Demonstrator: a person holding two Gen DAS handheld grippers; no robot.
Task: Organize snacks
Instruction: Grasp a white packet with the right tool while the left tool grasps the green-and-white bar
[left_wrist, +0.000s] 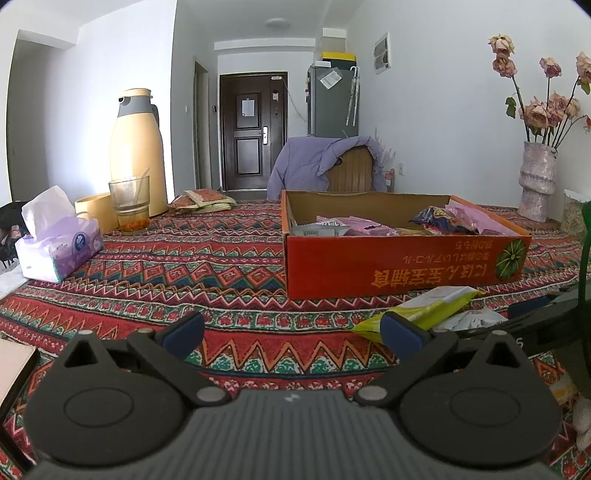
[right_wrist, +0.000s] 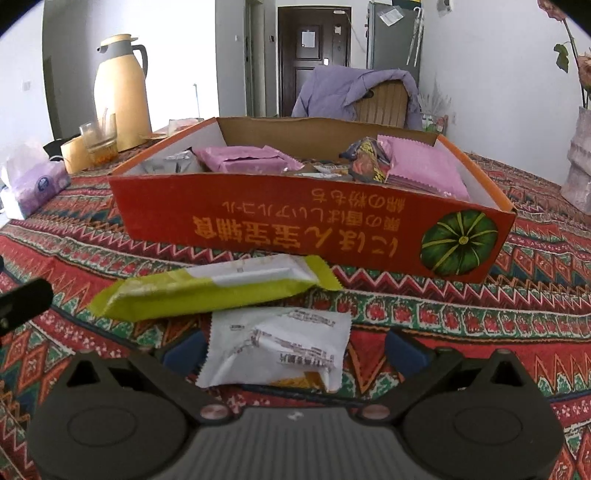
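A red cardboard box (right_wrist: 266, 221) (left_wrist: 369, 266) stands on the patterned tablecloth and holds pink packets (right_wrist: 424, 170), a dark snack bag (right_wrist: 365, 158) and other wrappers. In front of it lie a long yellow-green snack bar (right_wrist: 207, 288) (left_wrist: 432, 306) and a white packet (right_wrist: 280, 347) (left_wrist: 469, 319). My right gripper (right_wrist: 295, 350) is open, its blue pads on either side of the white packet, not closed on it. My left gripper (left_wrist: 291, 332) is open over bare cloth, left of the yellow-green bar, with nothing between its fingers.
A tissue pack (left_wrist: 55, 247), a glass (left_wrist: 129, 206), a yellow cup (left_wrist: 96, 210) and a tall thermos (left_wrist: 136, 155) stand at the left. More packets (left_wrist: 203, 199) lie at the back. A flower vase (left_wrist: 537, 181) stands right. A chair (left_wrist: 347, 170) with purple clothing is behind the table.
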